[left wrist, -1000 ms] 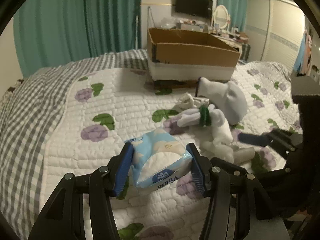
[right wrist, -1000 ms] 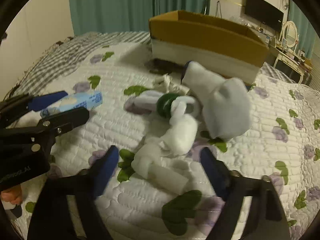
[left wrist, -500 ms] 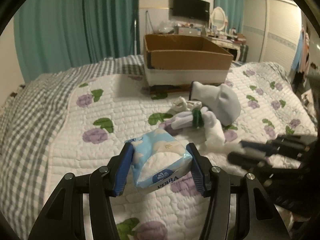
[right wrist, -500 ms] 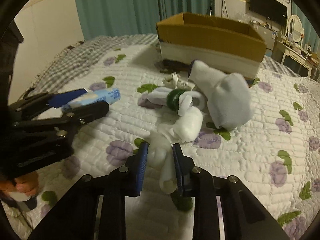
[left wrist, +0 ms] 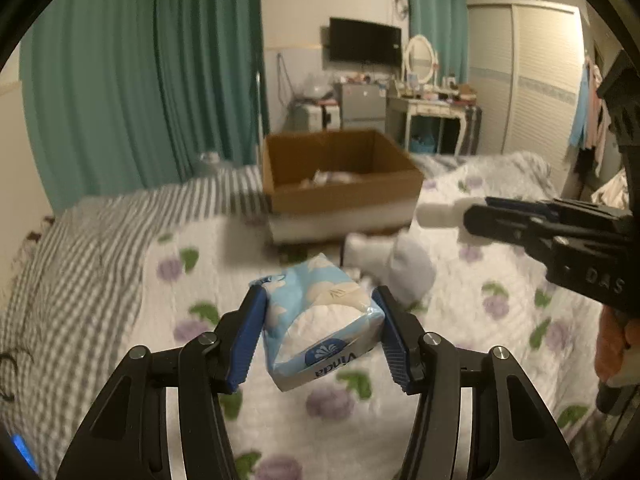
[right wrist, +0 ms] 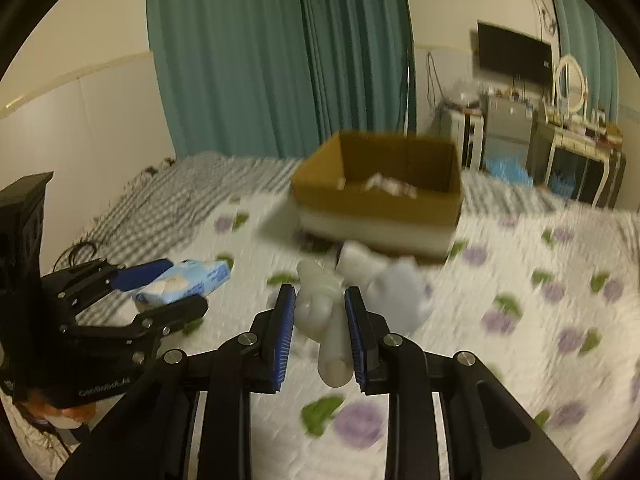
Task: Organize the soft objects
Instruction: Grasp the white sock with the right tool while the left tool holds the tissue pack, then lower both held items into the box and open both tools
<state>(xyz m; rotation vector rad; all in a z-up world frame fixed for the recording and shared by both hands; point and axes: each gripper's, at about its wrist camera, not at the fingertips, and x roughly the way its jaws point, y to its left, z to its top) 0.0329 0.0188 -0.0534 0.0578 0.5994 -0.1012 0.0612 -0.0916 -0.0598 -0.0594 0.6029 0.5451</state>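
My left gripper (left wrist: 320,328) is shut on a light blue Vinda tissue pack (left wrist: 320,320) and holds it above the quilt; it also shows in the right wrist view (right wrist: 188,284). My right gripper (right wrist: 318,330) is shut on a white rolled sock bundle (right wrist: 324,316), lifted off the bed; its end pokes out in the left wrist view (left wrist: 438,214). An open cardboard box (left wrist: 340,176) stands at the far side of the bed, with pale soft items inside. A grey-white sock (left wrist: 404,264) lies on the quilt in front of the box.
The bed has a white quilt with purple flowers (left wrist: 500,296) and a grey checked blanket (left wrist: 80,240) on the left. Teal curtains (left wrist: 140,80), a dresser with mirror (left wrist: 424,104) and a wardrobe (left wrist: 528,80) stand behind.
My right gripper closed on the white sock bundle and lifted it off the quilt. Both grippers rose and moved toward the box. The tissue pack stayed in my left gripper.
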